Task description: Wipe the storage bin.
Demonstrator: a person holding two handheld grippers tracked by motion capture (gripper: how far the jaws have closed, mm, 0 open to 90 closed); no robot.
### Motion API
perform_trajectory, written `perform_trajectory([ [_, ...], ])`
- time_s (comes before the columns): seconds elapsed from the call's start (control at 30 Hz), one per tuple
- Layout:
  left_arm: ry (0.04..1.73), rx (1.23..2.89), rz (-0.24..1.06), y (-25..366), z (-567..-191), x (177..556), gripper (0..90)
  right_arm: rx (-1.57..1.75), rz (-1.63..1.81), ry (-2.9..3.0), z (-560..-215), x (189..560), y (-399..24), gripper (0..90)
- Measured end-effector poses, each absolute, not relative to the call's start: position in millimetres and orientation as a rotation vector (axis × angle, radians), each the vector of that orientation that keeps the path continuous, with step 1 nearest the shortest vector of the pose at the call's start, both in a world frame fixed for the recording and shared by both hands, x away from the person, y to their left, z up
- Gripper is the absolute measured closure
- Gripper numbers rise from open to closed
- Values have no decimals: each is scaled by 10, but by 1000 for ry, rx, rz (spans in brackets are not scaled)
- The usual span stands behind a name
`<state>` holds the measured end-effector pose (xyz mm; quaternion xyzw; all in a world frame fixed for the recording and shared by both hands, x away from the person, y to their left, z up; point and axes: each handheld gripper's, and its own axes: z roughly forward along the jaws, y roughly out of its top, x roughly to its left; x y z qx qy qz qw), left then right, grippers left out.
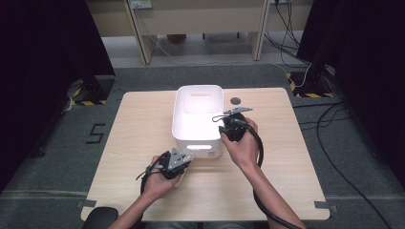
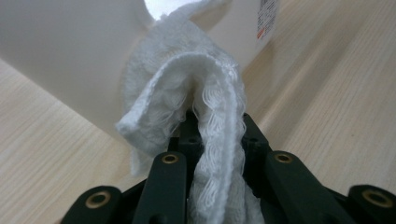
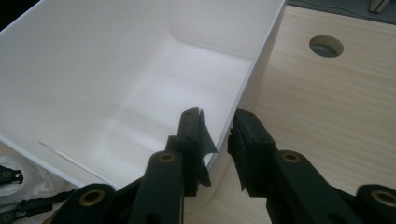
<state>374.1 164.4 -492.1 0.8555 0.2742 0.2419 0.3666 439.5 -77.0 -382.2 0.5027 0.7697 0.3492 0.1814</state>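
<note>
White cloth held beside the white bin, ready to go in

The left gripper [image 1: 177,168] is closed on a white cloth [image 2: 196,93] at the bin's [image 1: 181,102] near wall, on the counter [image 1: 138,119]; the bin opening lies ahead and above it. The right gripper [image 3: 215,135], jaws narrow, straddles the bin's right rim; whether the pads press it is hard to see

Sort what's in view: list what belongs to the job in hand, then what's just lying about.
In the job:
- white fluffy cloth, clamped in the left hand-held gripper
- white plastic bin, its wall straddled by the right hand-held gripper

Lying about:
- loose black cables on the floor
- wooden furniture legs
</note>
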Motion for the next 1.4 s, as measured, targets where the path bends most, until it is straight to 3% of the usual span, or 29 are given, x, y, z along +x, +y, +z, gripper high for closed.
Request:
perform_trajectory([
  [1.4, 747, 2031, 653, 1577, -4483, 3654, 760, 1415, 994, 2163, -3829, 4394, -747, 731],
])
